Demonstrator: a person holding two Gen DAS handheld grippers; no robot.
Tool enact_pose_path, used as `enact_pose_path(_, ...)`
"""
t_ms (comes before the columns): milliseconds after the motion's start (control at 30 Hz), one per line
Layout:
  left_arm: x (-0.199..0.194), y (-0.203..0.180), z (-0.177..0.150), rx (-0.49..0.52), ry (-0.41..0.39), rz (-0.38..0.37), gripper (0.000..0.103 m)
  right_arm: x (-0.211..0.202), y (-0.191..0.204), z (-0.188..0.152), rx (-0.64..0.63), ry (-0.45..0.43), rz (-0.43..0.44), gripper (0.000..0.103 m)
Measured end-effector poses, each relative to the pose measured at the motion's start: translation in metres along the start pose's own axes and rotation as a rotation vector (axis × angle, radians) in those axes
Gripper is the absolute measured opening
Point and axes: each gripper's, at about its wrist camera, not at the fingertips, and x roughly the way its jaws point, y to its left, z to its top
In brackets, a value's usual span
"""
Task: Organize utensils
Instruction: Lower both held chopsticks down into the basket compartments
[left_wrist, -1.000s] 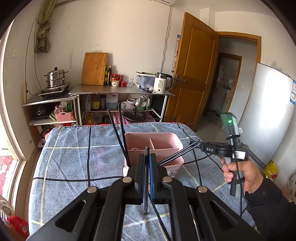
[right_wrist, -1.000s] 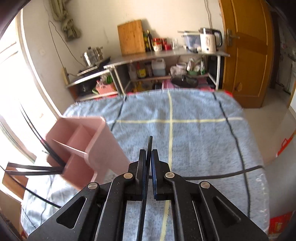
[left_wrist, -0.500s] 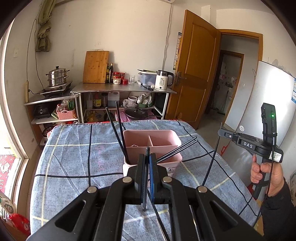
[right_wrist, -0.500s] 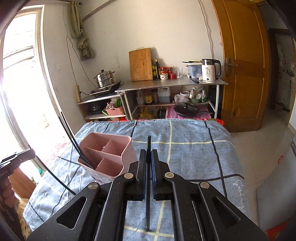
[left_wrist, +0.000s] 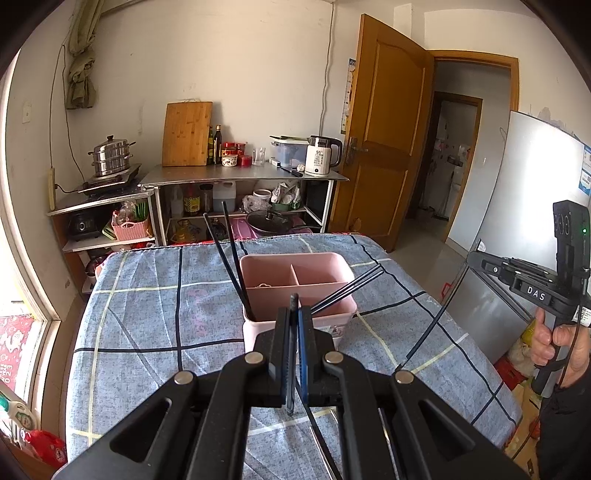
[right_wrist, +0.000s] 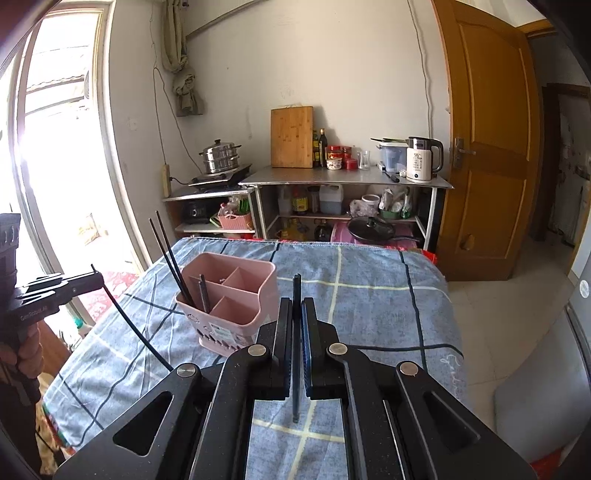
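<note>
L gripper (left_wrist: 294, 314) & R gripper (right_wrist: 296, 295) each clamped tight on a black chopstick (right_wrist: 296, 347), long axis pointing fwd, frame centre. Pink holder (right_wrist: 236, 306) centre-left; bare cloth (right_wrist: 369, 306) to the right.

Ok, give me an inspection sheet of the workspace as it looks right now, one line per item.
Surface: table under a blue checked cloth.
Job's things: pink divided holder upright on the cloth; black chopsticks lean out of it.
Clutter: nothing seen on the cloth.
Grippers: left gripper shut on a thin black stick; right gripper shut on a thin black stick.
Cables: black cable trails over the table's edge.
Surroundings: steel shelf with cutting board, kettle, steamer pot; wooden door.
</note>
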Motion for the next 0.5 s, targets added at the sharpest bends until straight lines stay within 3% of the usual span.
enact_pose_path(500,-0.021,0.000,0.044,0.018,-0.050,-0.037,0.005,-0.005,0.052,0.044,-0.047,-0.113,0.175,0.004)
